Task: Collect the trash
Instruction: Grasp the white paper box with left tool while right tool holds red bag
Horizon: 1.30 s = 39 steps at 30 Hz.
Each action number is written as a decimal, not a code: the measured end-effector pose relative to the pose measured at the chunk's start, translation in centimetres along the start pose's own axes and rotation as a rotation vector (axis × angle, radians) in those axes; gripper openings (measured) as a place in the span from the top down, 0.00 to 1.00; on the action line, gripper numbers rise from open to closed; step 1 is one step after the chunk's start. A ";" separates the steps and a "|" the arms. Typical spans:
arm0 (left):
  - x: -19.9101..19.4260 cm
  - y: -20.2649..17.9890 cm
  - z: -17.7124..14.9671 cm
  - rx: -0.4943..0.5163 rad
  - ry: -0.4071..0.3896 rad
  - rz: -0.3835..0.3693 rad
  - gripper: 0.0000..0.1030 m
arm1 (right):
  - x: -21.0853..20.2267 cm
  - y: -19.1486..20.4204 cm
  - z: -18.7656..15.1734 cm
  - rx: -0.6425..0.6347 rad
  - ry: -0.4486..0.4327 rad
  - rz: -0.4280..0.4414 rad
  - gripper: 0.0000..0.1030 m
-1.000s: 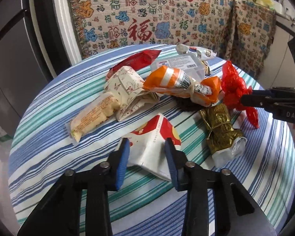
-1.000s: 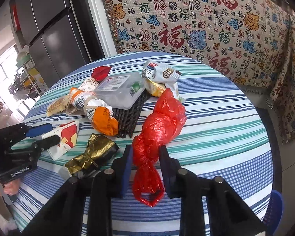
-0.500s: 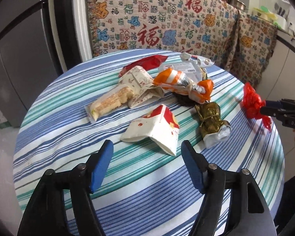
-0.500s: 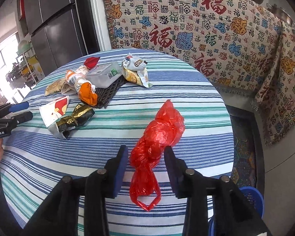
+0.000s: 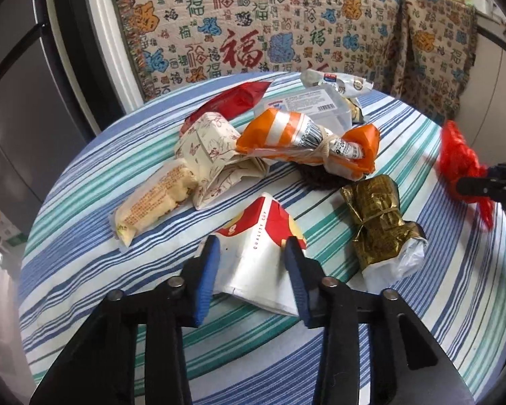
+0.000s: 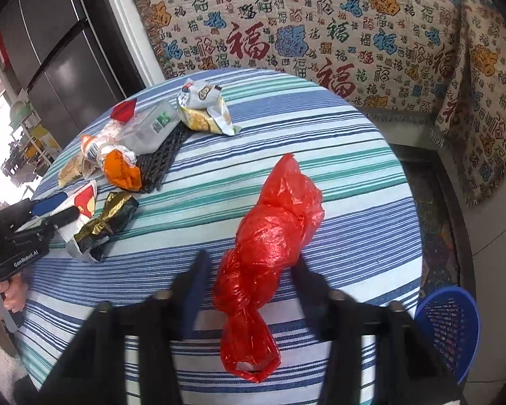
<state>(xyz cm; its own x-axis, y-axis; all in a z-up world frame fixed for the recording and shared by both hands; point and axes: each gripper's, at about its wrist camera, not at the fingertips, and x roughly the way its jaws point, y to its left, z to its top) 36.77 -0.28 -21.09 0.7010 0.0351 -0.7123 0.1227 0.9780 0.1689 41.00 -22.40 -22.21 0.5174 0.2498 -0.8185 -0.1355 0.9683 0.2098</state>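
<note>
The right claw (image 6: 249, 270) stands open around the red bag (image 6: 270, 236) near the blue basket (image 6: 450, 324), the left claw (image 5: 251, 253) brackets a paper cup (image 5: 256, 253) without visibly squeezing it, and six-odd wrappers beyond the cup lie uncollected on the tabletop (image 5: 101, 168).

A flattened white-and-red paper cup (image 5: 258, 251) lies on the striped counter (image 5: 84, 270) between the left fingers (image 5: 205, 280), its pointed end aimed away from them. Just beyond it to the right sits a crumpled gold foil packet (image 5: 379, 216) with a white end. Farther out lie a yellowish snack bag (image 5: 151, 202), a folded floral paper wrapper (image 5: 212, 155), an orange-and-white wrapper (image 5: 307, 141) tied in the middle, a dark red pouch (image 5: 232, 101) and a clear plastic box (image 5: 307, 104). A twisted red plastic bag (image 6: 270, 253) stands between the parted right fingers (image 6: 194, 290), its tail hanging toward the counter edge. A blue basket (image 6: 452, 327) sits low, right of those fingers.
</note>
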 end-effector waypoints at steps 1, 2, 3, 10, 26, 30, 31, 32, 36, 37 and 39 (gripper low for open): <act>-0.6 0.5 -0.1 -0.024 -0.007 -0.005 0.86 | 0.1 0.5 0.0 -0.030 -0.001 -0.008 0.69; -1.2 1.1 -0.3 -0.058 -0.007 -0.018 0.92 | -0.1 1.2 0.1 -0.076 -0.008 -0.020 0.69; -1.7 1.7 -0.6 -0.094 -0.004 -0.029 0.95 | -0.5 2.0 0.1 -0.124 -0.017 -0.011 0.69; -5.6 4.4 -3.5 -0.187 -0.037 0.001 0.92 | -3.1 5.2 -0.6 -0.293 -0.082 0.062 0.66; 2.1 1.0 -0.3 -0.018 0.084 -0.008 0.28 | -2.9 2.5 -1.2 -0.173 -0.069 0.006 0.34; 0.9 -0.2 -0.7 0.038 0.045 0.012 0.66 | -3.2 1.5 -1.3 -0.169 -0.075 -0.001 0.34; 0.5 -0.2 -0.9 0.037 0.040 0.021 0.74 | -3.2 1.3 -1.2 -0.168 -0.074 0.000 0.34; 0.2 -0.1 -1.1 0.031 0.038 0.026 0.77 | -3.3 1.2 -1.2 -0.166 -0.074 0.000 0.34; -1.5 1.0 -2.0 -0.051 0.031 0.003 0.87 | -3.6 1.4 -0.7 -0.150 -0.089 0.022 0.34; -2.0 1.2 -2.2 -0.059 0.027 0.005 0.87 | -3.8 1.6 -0.6 -0.148 -0.098 0.032 0.34; -3.1 1.2 -2.4 -0.072 0.018 0.008 0.87 | -4.0 2.2 -0.3 -0.147 -0.115 0.039 0.34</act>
<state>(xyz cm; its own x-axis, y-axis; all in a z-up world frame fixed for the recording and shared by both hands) 33.11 1.27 -20.33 0.6890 0.0459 -0.7233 0.0663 0.9898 0.1259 38.36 -21.24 -18.59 0.6014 0.2937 -0.7430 -0.2748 0.9493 0.1528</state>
